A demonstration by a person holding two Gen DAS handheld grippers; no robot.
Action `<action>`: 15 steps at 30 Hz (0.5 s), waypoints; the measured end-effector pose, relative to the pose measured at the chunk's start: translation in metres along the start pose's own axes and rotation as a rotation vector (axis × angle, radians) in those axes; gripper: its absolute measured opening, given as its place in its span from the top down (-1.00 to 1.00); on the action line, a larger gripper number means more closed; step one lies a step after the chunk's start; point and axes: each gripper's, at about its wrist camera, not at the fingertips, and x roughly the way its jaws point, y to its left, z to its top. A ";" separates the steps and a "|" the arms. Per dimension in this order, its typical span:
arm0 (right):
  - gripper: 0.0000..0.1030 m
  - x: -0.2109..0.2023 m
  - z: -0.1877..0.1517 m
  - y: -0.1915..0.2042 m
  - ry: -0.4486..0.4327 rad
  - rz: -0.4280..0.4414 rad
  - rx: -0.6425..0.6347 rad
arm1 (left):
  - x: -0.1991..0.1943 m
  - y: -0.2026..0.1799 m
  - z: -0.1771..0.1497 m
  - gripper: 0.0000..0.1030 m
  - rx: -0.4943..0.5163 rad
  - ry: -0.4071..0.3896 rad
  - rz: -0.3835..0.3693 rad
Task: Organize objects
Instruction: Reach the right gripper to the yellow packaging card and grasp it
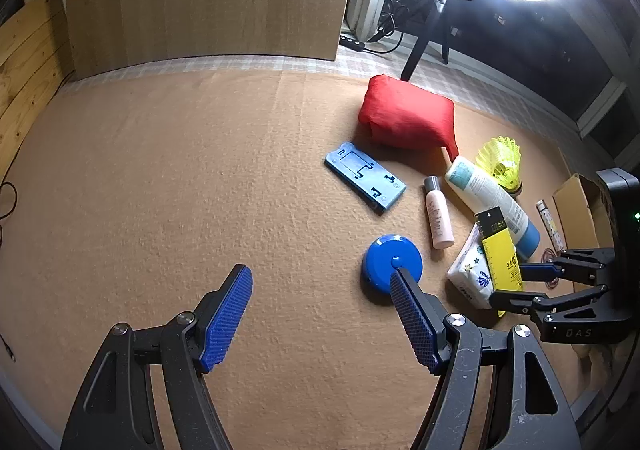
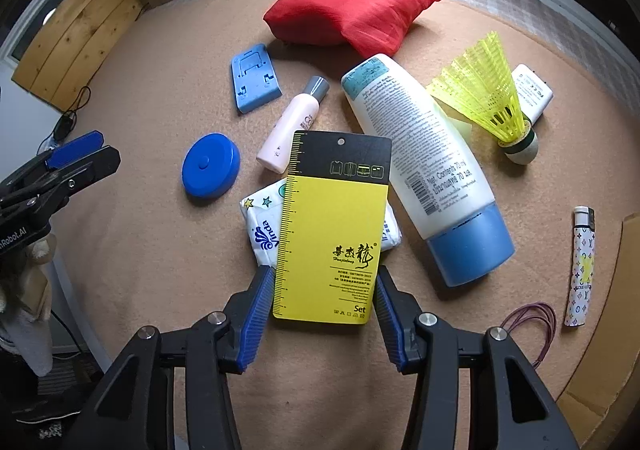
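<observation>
tan felt desk (image 1: 160, 190), ring light behind. right tongs (image 2: 324, 306) closed on yellow card (image 2: 334, 234), edges apparently pinched, card lying over tissue pack (image 2: 260, 226) beside white bottle (image 2: 420, 154). left tongs (image 1: 320, 314) open, empty, near blue disc (image 1: 392, 262). lift card straight up, keep flat. clutter right; open room left; cardboard box (image 2: 600, 350) at desk edge.
</observation>
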 end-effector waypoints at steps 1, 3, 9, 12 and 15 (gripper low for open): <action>0.11 -0.001 -0.001 -0.002 -0.002 0.001 0.004 | 0.000 0.000 0.000 -0.45 0.002 -0.001 0.001; 0.12 -0.010 -0.007 0.000 -0.007 -0.001 0.011 | 0.000 -0.001 -0.001 -0.45 0.004 -0.001 0.001; 0.12 -0.029 -0.016 -0.011 -0.051 -0.006 0.035 | 0.000 -0.007 0.000 -0.45 0.028 -0.004 0.003; 0.12 -0.044 -0.027 -0.021 -0.085 -0.009 0.063 | 0.000 -0.013 0.001 -0.45 0.041 -0.004 0.002; 0.12 -0.057 -0.030 -0.020 -0.133 -0.023 0.107 | 0.002 -0.021 0.002 -0.45 0.061 0.000 0.001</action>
